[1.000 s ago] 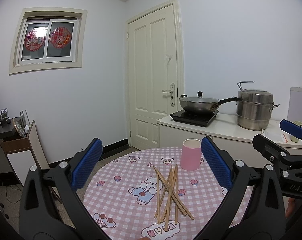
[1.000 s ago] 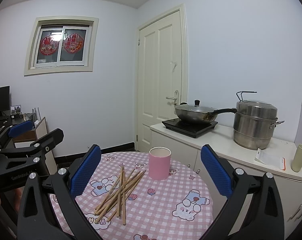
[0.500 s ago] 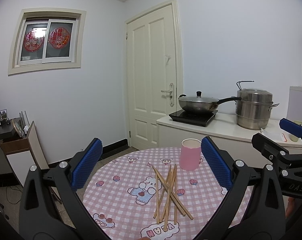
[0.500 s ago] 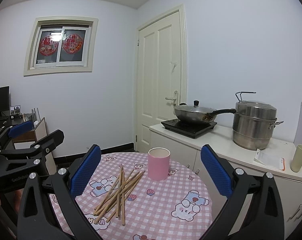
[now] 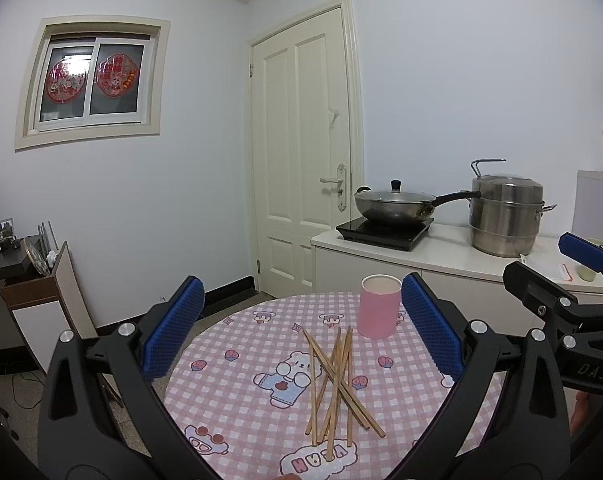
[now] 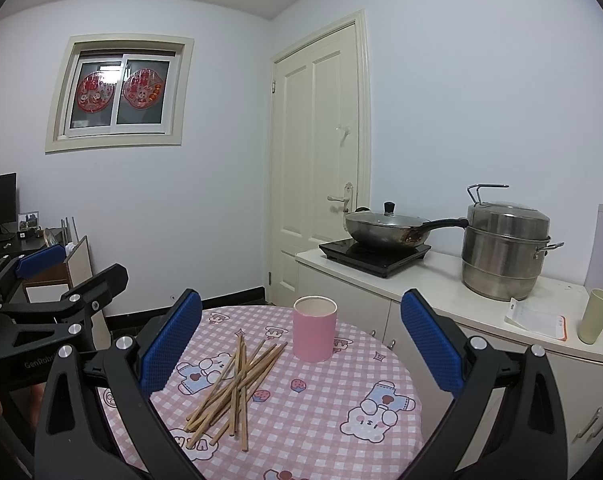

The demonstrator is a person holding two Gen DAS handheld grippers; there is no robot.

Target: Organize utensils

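From the left wrist, the round table with a pink checked cartoon cloth [image 5: 237, 344] stands before a white cabinet [image 5: 441, 264]; the left gripper [image 5: 301, 320] hangs wide open above a loose pile of wooden chopsticks [image 5: 335, 380] running mostly near-to-far, a pink cylindrical cup [image 5: 378, 307] just beyond.

From the right wrist, the right gripper [image 6: 301, 332] is likewise spread and empty, the chopsticks [image 6: 237, 388] slanting from near left towards the cup [image 6: 314, 328].

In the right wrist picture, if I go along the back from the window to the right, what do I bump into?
Window → door → wok with lid → steel steamer pot → paper packet → pale green cup.
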